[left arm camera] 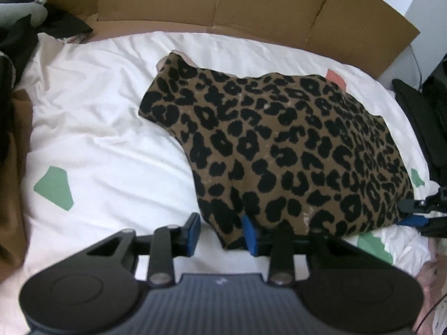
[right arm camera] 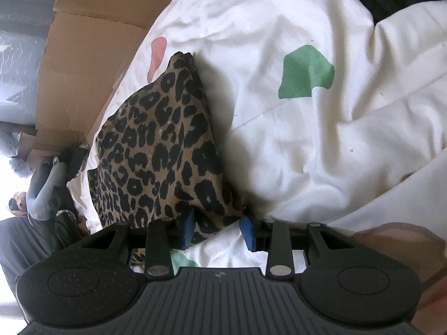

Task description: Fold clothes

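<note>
Brown-and-black leopard-print knit garment (left arm camera: 279,150) is spread on the white bedsheet (left arm camera: 106,128); left gripper (left arm camera: 222,234) and right gripper (right arm camera: 218,231) jaws part-open, garment hem between, grip undeterminable; cardboard (left arm camera: 223,0) at twelve o'clock.

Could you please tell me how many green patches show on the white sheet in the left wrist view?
3: one green patch left of the leopard-print garment, one at its right edge, one beneath its near-right corner. Others may be hidden.

No words, numbers or brand names can be read in either view. The only mark is a small pale emblem on the ribbed grey body of the left tongs (left arm camera: 221,233) and of the right tongs (right arm camera: 218,230), too small to make out.
</note>
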